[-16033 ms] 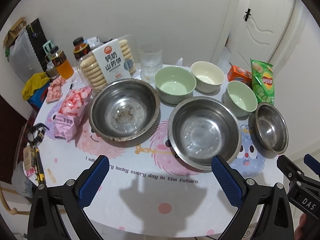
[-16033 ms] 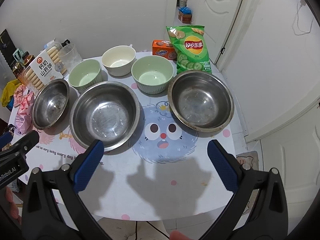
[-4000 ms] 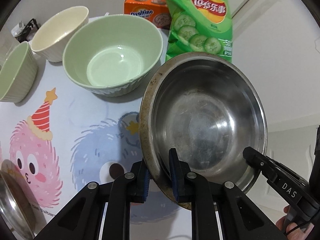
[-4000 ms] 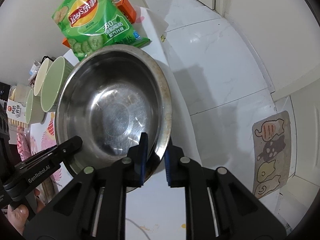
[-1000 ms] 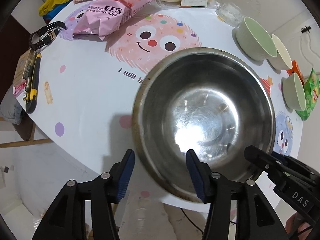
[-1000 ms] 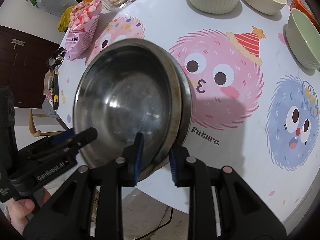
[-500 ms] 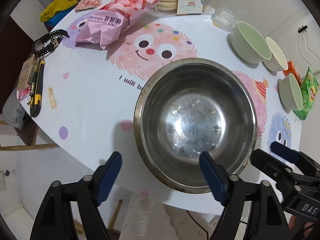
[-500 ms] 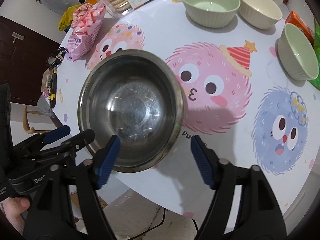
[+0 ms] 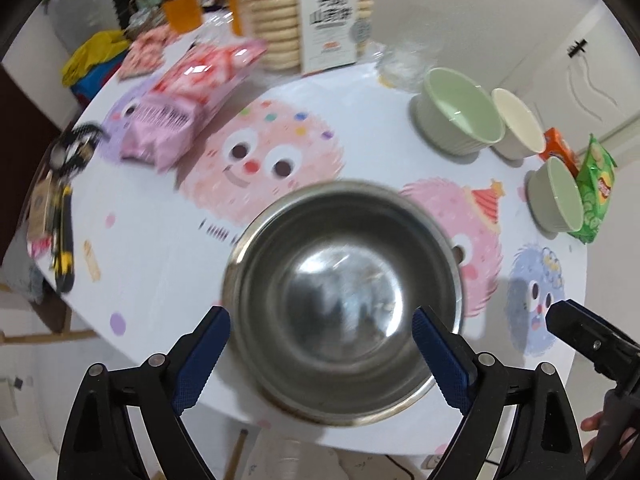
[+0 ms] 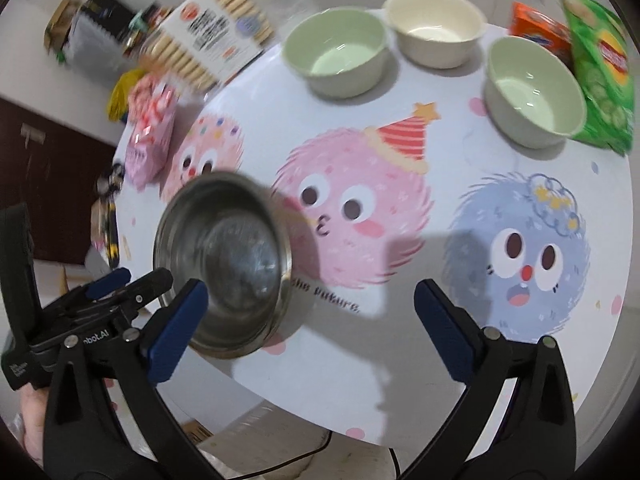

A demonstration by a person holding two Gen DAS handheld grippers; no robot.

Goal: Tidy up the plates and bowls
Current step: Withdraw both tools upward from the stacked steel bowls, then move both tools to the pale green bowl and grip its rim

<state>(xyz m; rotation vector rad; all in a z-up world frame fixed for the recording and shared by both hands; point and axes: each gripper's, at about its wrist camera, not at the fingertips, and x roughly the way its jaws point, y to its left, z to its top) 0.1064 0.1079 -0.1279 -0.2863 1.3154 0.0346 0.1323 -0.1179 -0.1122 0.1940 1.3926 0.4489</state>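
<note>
Nested steel bowls (image 9: 344,304) stand near the table's front edge, also seen in the right wrist view (image 10: 224,264). My left gripper (image 9: 320,360) hovers above them, jaws opening, pads clear of the rim on both sides. My right gripper (image 10: 310,334) is above the table to the right of the steel bowls, jaws opening with nothing between them. At the back stand a green ribbed bowl (image 10: 336,50), a cream bowl (image 10: 434,28) and a second green bowl (image 10: 534,88), each separate and upright.
A green crisp bag (image 10: 600,68) and an orange box (image 10: 540,34) lie at the back right. A biscuit pack (image 9: 316,20), a pink snack bag (image 9: 188,100) and bottles (image 9: 182,4) crowd the back left. Tools (image 9: 60,220) lie at the left edge.
Both grippers let go of the steel bowl's rim, opened wide and lifted back. The bowl stays nested in the stack on the table.
</note>
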